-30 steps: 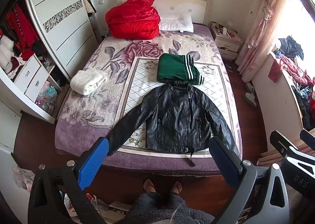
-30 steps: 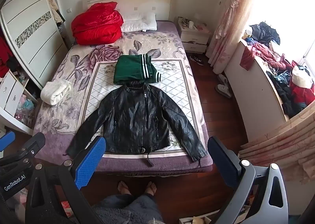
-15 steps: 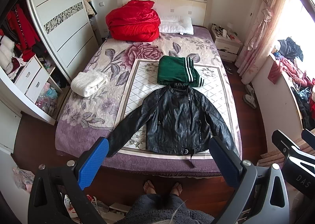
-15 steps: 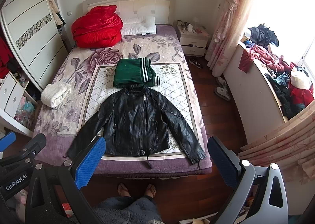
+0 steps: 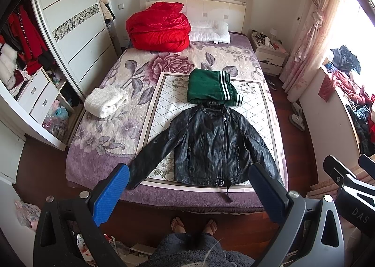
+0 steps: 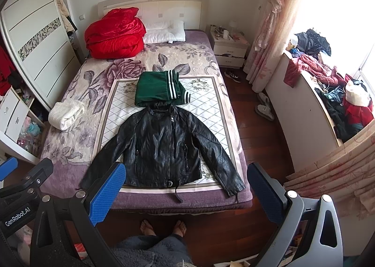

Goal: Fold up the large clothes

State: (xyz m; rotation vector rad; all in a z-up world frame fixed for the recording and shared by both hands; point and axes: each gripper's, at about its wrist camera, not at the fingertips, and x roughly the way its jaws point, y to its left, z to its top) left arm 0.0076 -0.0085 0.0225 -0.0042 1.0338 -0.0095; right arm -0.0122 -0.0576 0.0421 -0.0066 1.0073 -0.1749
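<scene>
A: Both views have drifted back a touch since a second ago; bed sits slightly lower in frame, nothing on it has shifted.

B: Left to right?

A: Open white wardrobe [image 5: 70, 39] at 9 o'clock. Rolled white knit towel [image 5: 106, 101] near the left edge of the purple floral-covered bed [image 5: 150, 194]. Folded red satin quilt [image 5: 158, 28] at 12, white pillow [image 5: 209, 32] touching its right side.

B: Task item?

A: Black leather jacket [image 5: 211, 147] flat, front up, zipped, sleeves spread toward 7 and 5, on the cream quilted mat [image 5: 164, 112]. Its collar overlaps the folded green garment with white stripes [image 5: 211, 86] just above it.

B: Grippers?

A: Left gripper [image 5: 187, 193]: blue-padded fingers [image 5: 110, 196] wide apart, holding nothing, well short of the jacket. Right gripper [image 6: 186, 190]: same, spread, nothing between the fingers [image 6: 106, 193].

B: Right side?

A: White nightstand [image 6: 229, 50] at 1, pink curtain [image 6: 273, 25], clothes heap on the white windowsill [image 6: 328, 93] at 3.
</scene>
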